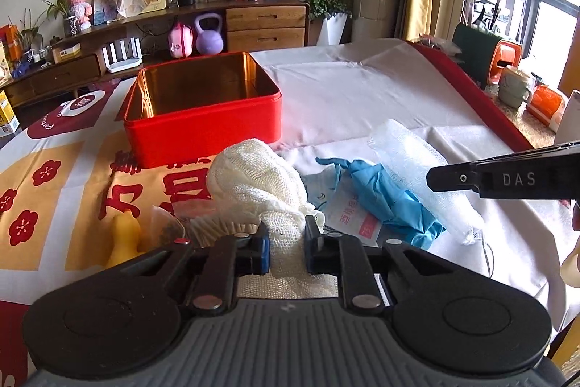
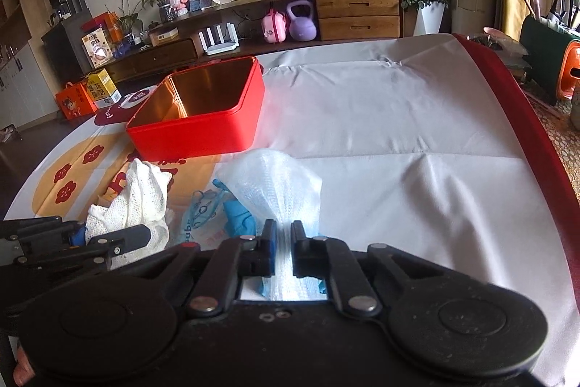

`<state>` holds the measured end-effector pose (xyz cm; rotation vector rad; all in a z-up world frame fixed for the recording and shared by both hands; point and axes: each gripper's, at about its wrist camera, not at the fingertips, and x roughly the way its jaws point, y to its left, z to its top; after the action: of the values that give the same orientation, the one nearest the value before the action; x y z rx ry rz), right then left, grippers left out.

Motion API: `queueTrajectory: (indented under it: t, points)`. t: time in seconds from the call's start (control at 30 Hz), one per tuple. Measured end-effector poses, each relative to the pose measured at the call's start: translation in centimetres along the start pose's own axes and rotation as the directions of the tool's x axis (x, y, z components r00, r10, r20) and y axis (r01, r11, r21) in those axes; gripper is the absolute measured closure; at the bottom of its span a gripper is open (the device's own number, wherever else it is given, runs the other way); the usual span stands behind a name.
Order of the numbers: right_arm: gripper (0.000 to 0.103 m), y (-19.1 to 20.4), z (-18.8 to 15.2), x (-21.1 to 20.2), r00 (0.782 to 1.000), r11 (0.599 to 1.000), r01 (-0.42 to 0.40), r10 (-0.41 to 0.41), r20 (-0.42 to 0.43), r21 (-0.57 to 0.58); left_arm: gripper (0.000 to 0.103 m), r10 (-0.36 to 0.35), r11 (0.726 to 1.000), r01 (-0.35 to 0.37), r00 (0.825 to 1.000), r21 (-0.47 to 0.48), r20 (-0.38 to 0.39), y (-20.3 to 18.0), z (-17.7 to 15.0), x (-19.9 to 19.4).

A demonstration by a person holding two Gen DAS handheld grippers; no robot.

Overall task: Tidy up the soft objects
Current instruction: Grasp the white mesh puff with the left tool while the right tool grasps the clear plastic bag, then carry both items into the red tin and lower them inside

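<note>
My left gripper [image 1: 286,231] is shut on the near end of a cream knitted mesh cloth [image 1: 253,176] that bunches up in front of it. In the right wrist view my right gripper [image 2: 283,231] is shut on a translucent white foam net wrap [image 2: 275,180], pinched tightly between the pads. A crumpled blue glove [image 1: 384,198] lies between the two soft items on a white packet [image 1: 348,213]. Beyond them an open red tin [image 1: 203,133] with a gold inside stands with nothing in it. The right gripper's finger [image 1: 449,178] reaches in from the right edge of the left view.
A yellow object [image 1: 125,234] and a pleated paper cup [image 1: 217,225] lie left of my left gripper. The table carries a white cloth [image 2: 398,133] with a red edge [image 2: 525,118] on the right. Mugs [image 1: 513,86] stand on a counter past that edge.
</note>
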<state>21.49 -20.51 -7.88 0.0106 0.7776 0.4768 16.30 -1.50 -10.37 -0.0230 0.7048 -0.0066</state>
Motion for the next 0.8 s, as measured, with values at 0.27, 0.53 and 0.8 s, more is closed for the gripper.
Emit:
queueTrajectory:
  t: [0.27, 0.53, 0.8]
  points:
    - [0.097, 0.5, 1.0, -2.8, 0.999, 1.000, -0.020, 0.020, 0.035, 0.001, 0.086, -0.016, 0.999, 0.016, 1.000, -0.039, 0.017, 1.7, 1.7, -2.2]
    - [0.097, 1.7, 3.0, -4.8, 0.997, 0.998, -0.055, 0.056, 0.052, -0.009, 0.086, -0.023, 0.998, 0.024, 1.000, -0.065, 0.014, 3.6, 3.7, -3.7]
    - [0.097, 2.8, 5.9, -5.0, 0.994, 0.995, -0.097, 0.098, 0.053, -0.024, 0.086, -0.047, 0.995, 0.051, 0.998, -0.083, 0.041, 5.8, 7.3, -5.0]
